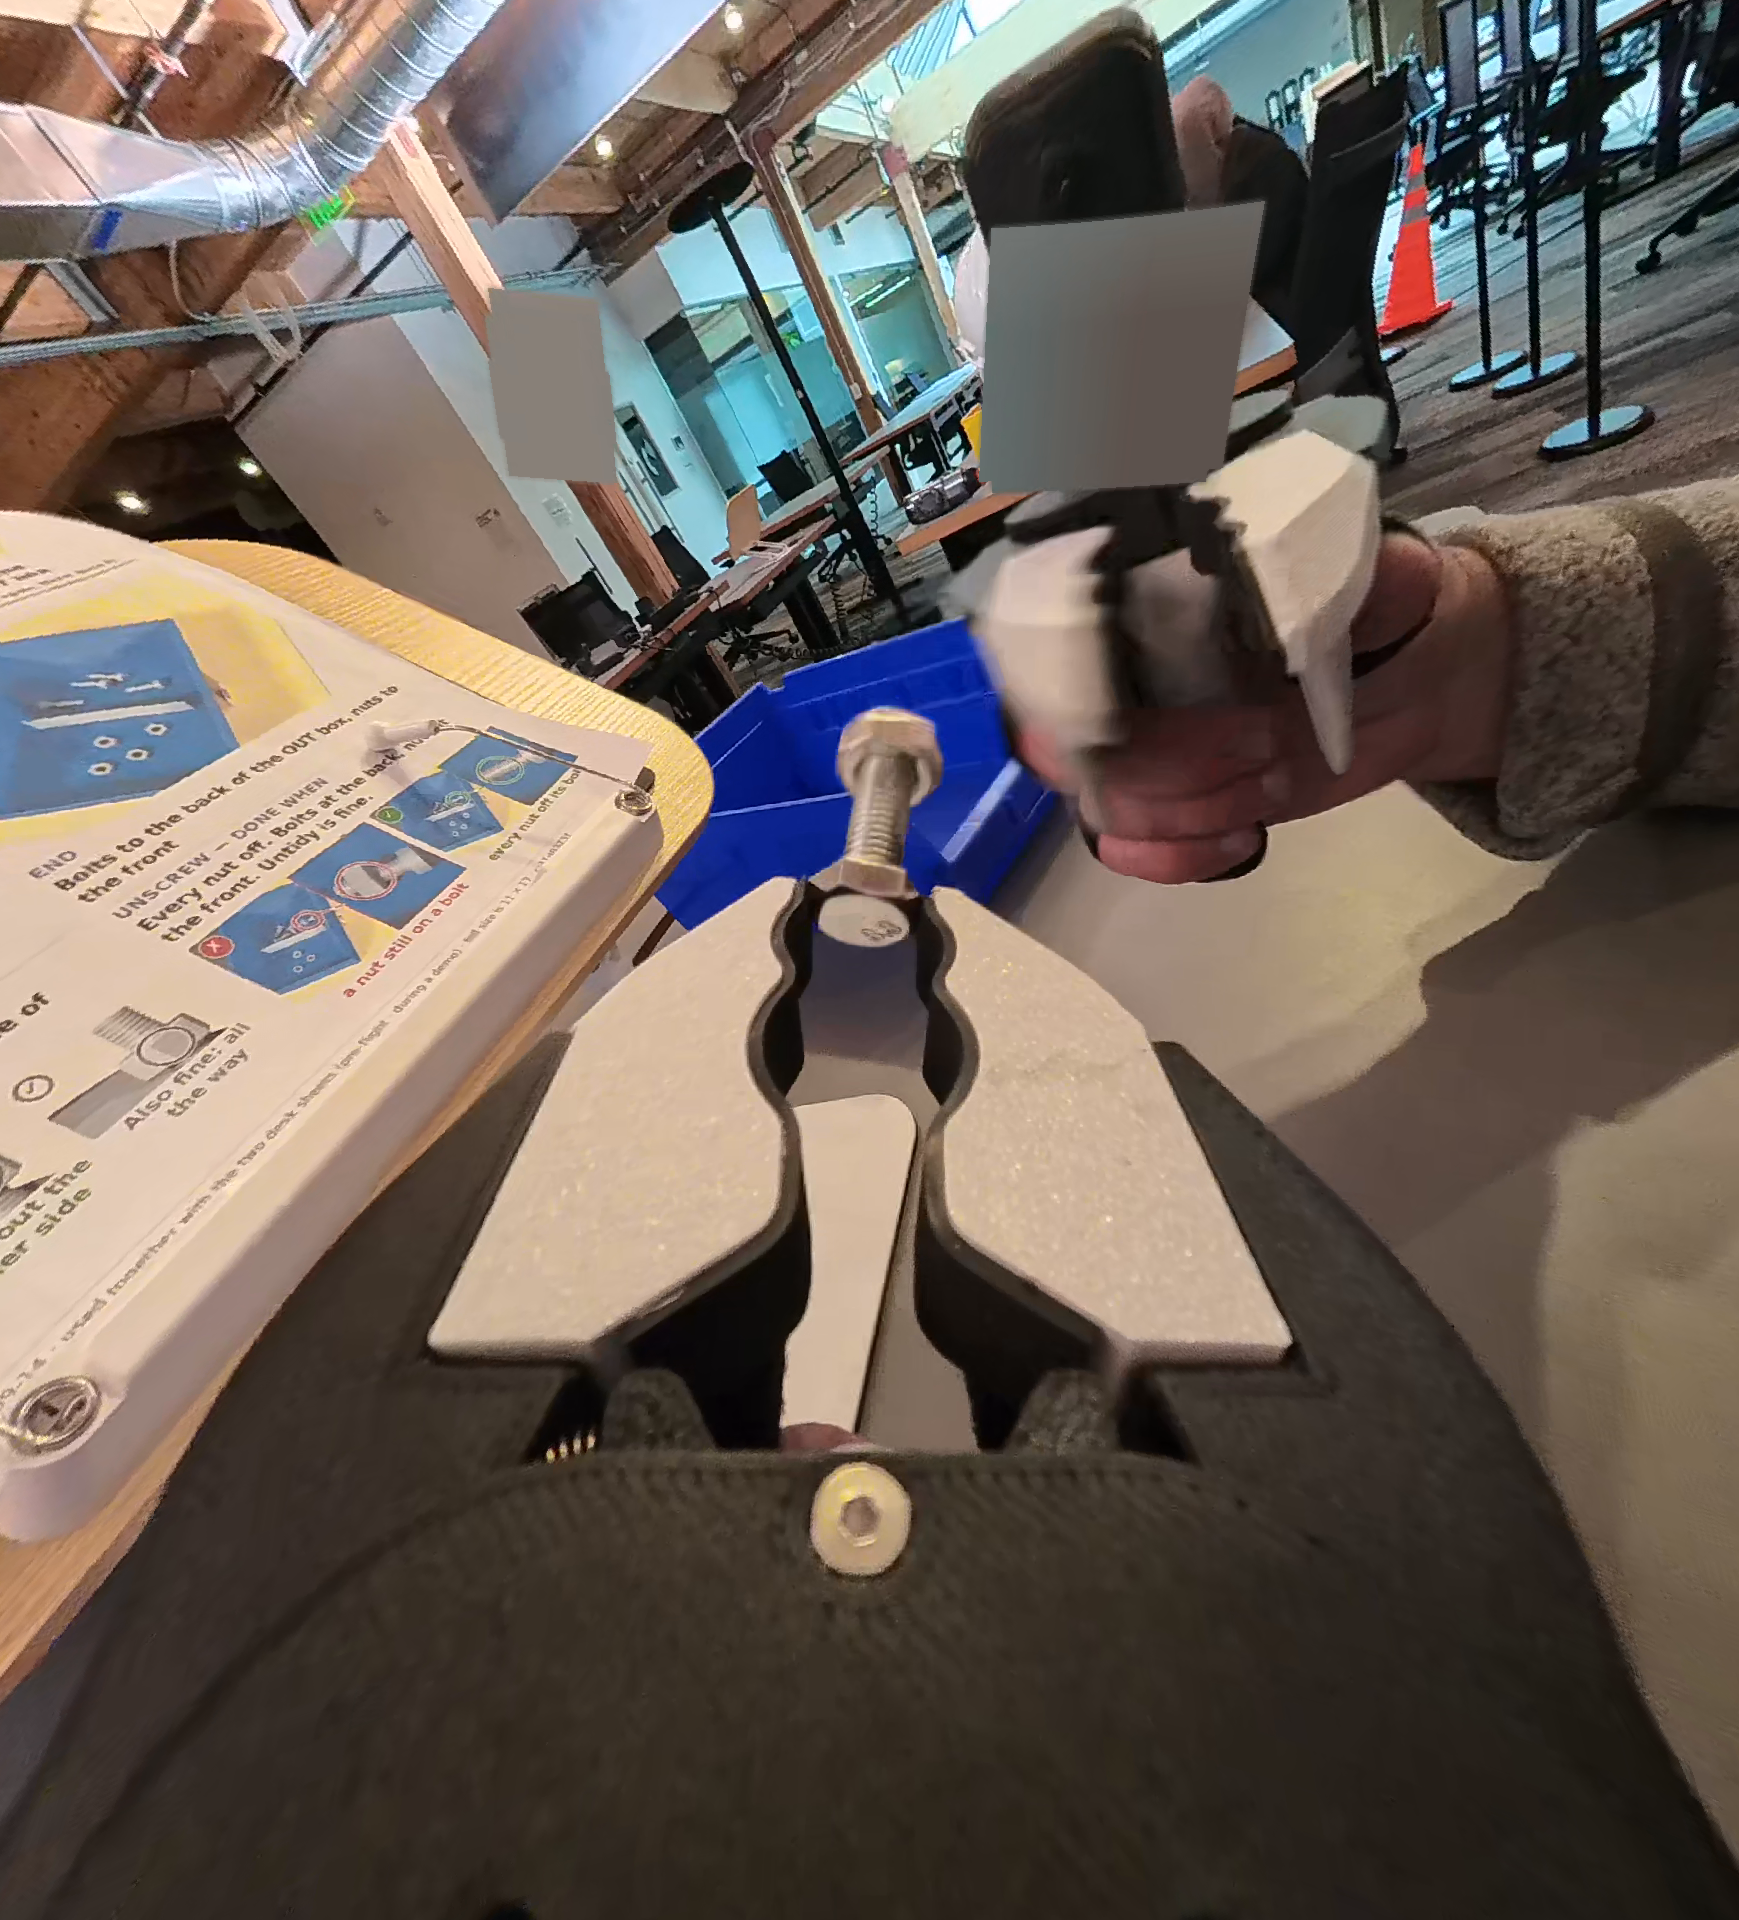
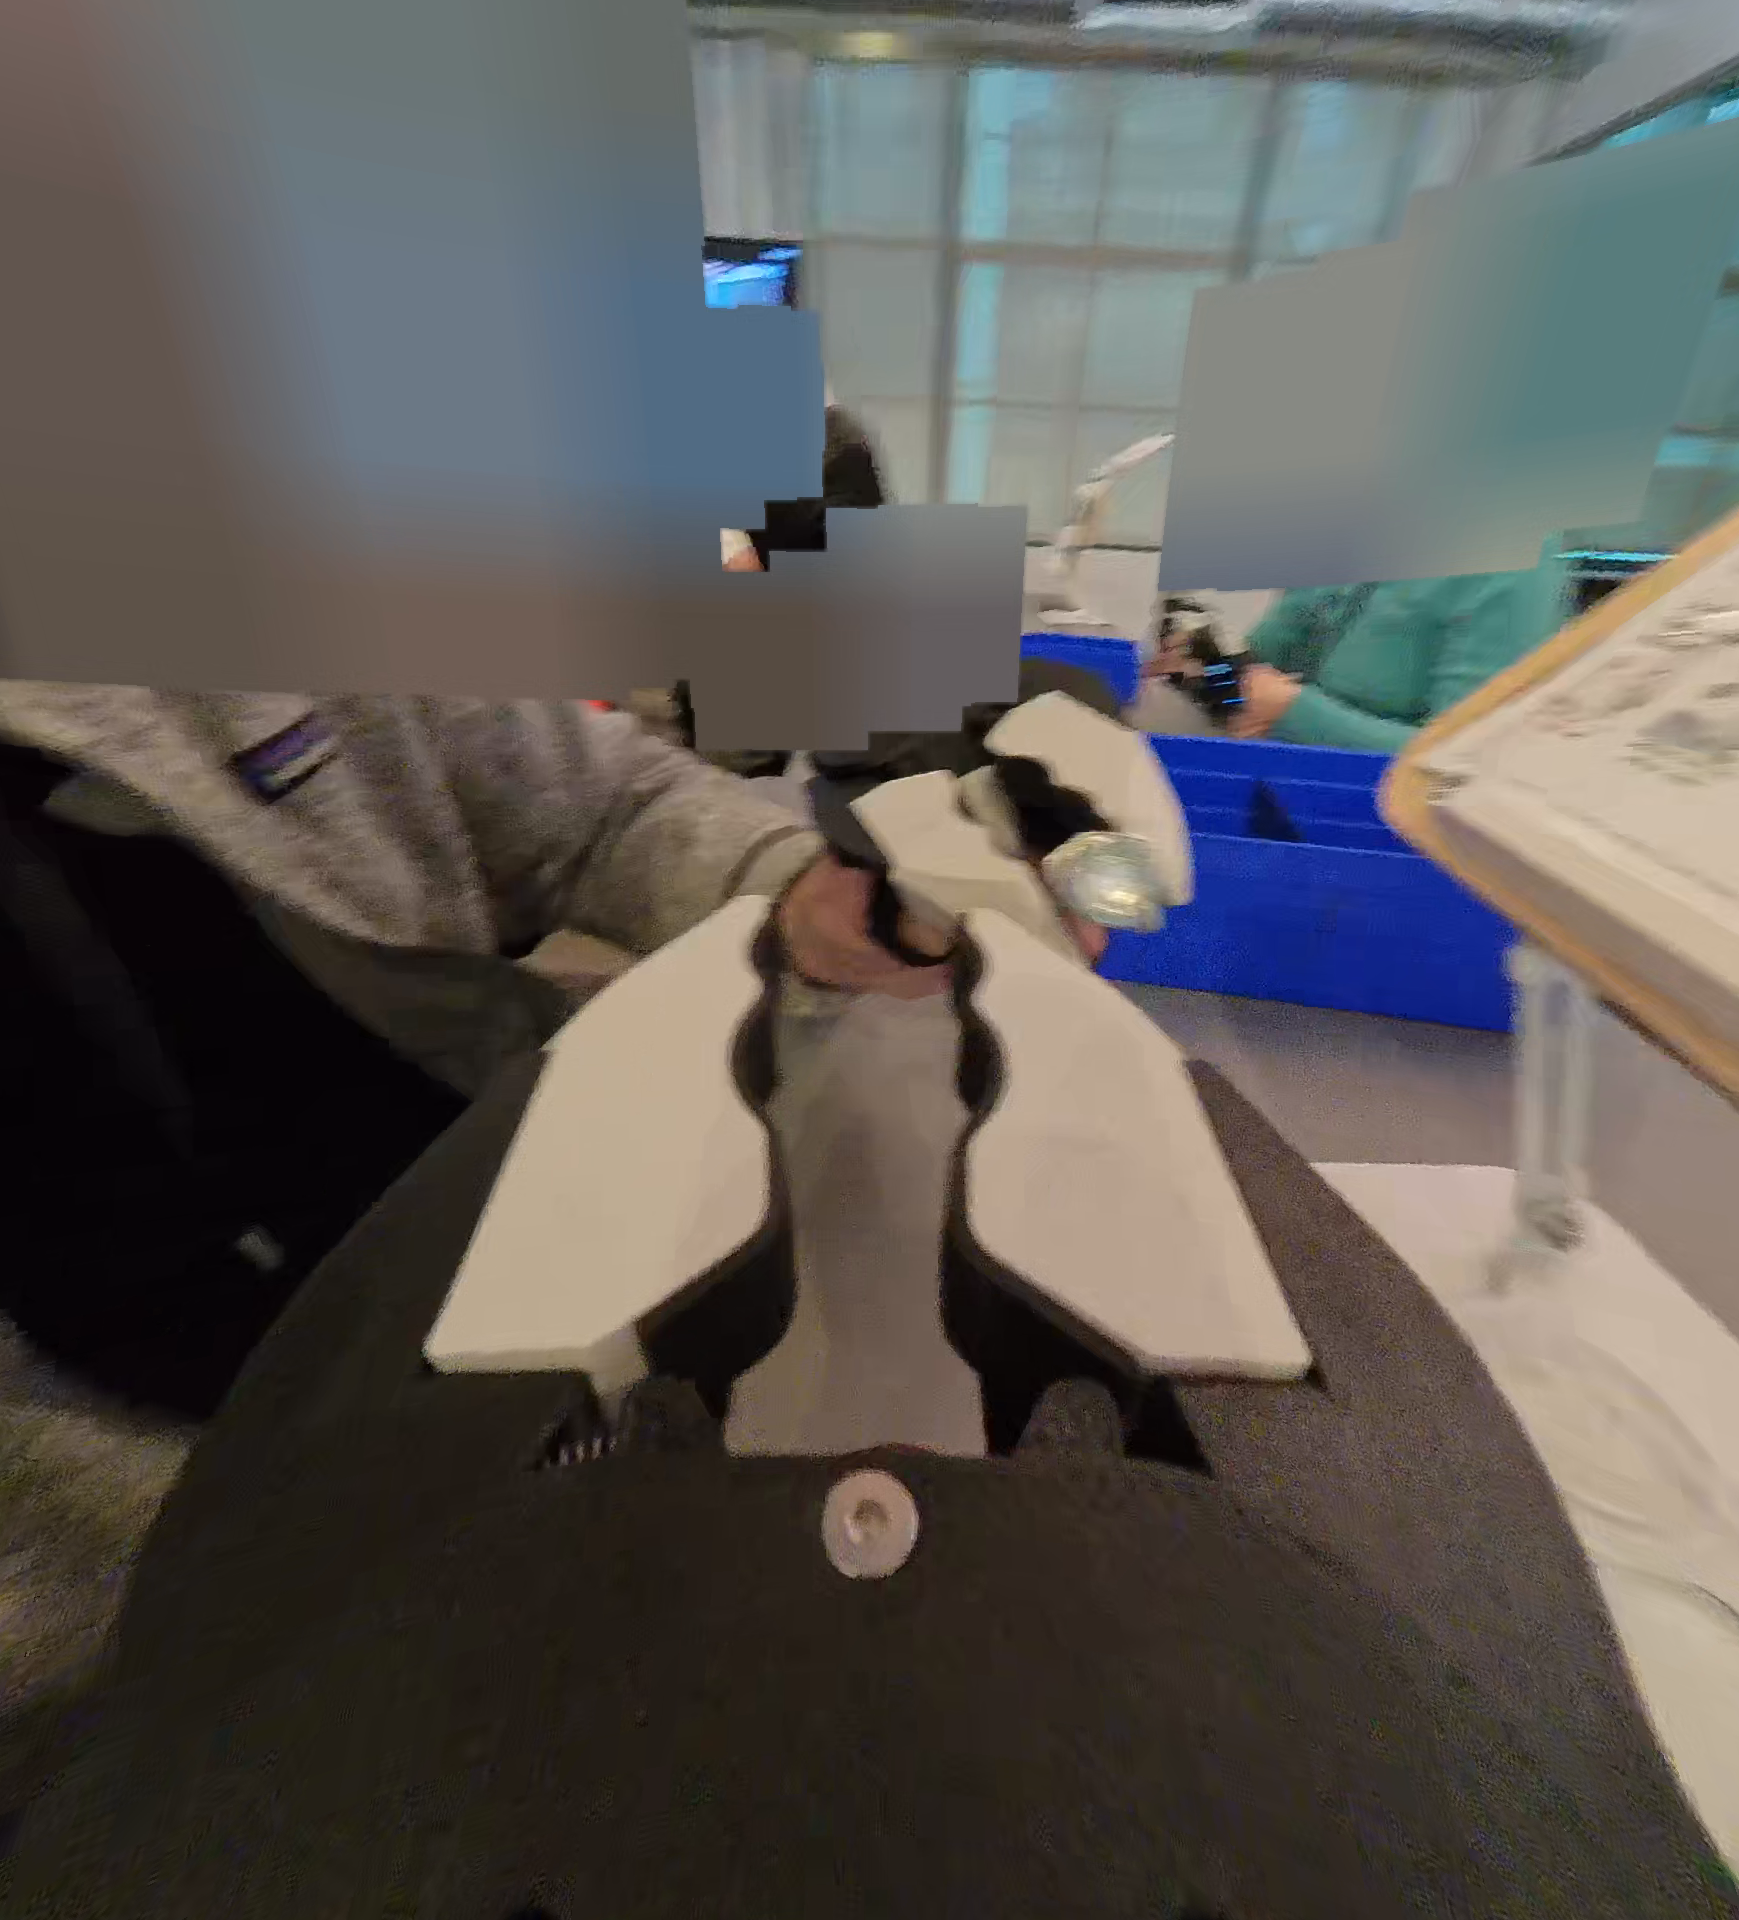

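My left gripper (image 1: 865, 904) is shut on the hex head of a steel bolt (image 1: 875, 810), which sticks forward and up from the fingertips. A hex nut (image 1: 886, 743) sits on the bolt's far end. My right gripper (image 1: 1213, 727), held in a hand, hangs just right of the nut and does not touch it. In the right wrist view, my right gripper (image 2: 865, 935) has its fingers apart with nothing between the pads. Beyond them is the left gripper (image 2: 1052, 842) with the nut end of the bolt (image 2: 1104, 883) facing the camera.
A blue divided bin (image 1: 792, 769) stands on the grey table behind the bolt and also shows in the right wrist view (image 2: 1312, 914). A printed instruction sheet on a raised wooden board (image 1: 221, 883) is at the left. Another person in a teal sleeve (image 2: 1364, 665) is behind the bin.
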